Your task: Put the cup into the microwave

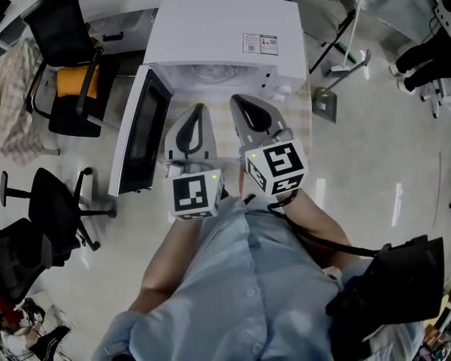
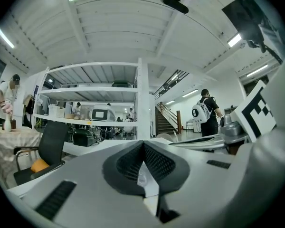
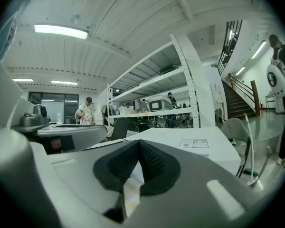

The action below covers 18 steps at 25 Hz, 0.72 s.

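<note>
A white microwave (image 1: 225,28) stands below me with its door (image 1: 139,130) swung open to the left. Only a pale strip of the cavity (image 1: 210,72) shows, and I cannot make out a cup there or anywhere else. Both grippers are raised side by side in front of the opening and point level. My left gripper (image 1: 198,110) (image 2: 143,144) has its jaws together with nothing between them. My right gripper (image 1: 237,100) (image 3: 139,144) is likewise shut and empty; past its tip lies the microwave's flat top (image 3: 180,139).
Black office chairs (image 1: 68,51) (image 1: 52,201) stand to the left, one with an orange cushion (image 1: 79,81). A long-handled dustpan (image 1: 327,100) lies on the floor at the right. White shelving (image 2: 99,89), stairs and a person with a backpack (image 2: 206,115) are far behind.
</note>
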Motion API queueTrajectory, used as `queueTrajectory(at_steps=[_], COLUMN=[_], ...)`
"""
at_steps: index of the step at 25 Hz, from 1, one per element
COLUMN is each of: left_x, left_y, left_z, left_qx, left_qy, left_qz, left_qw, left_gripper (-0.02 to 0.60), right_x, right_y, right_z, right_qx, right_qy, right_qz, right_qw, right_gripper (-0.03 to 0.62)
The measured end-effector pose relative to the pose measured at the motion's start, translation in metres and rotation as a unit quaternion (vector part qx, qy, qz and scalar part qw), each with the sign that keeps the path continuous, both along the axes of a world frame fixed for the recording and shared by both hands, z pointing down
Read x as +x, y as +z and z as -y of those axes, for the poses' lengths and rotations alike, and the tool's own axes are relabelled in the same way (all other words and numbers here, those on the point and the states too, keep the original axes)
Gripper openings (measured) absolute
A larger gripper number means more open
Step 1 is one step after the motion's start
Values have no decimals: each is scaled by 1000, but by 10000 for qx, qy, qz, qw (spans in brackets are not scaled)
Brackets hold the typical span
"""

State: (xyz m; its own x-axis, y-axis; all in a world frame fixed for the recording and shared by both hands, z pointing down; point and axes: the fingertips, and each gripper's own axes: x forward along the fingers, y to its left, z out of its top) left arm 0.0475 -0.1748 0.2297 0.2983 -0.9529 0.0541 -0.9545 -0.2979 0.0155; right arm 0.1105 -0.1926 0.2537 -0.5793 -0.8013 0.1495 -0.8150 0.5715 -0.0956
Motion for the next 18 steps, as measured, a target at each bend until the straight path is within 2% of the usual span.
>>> queueTrajectory(at_steps=[6, 18], left_x=[-6, -13], left_y=[-3, -1], left_z=[3, 8], left_qx=[115, 92], left_qy=[-71, -162], left_qz=[-17, -21], left_qw=[9999, 9998], left_gripper=[0, 0], right_x=[-4, -13], right_y=[-4, 0], right_z=[2, 8], right_qx=[57, 43], right_qy=[-27, -136], right_qz=[-14, -24], right_qw=[10000, 9999], right_gripper=[0, 1])
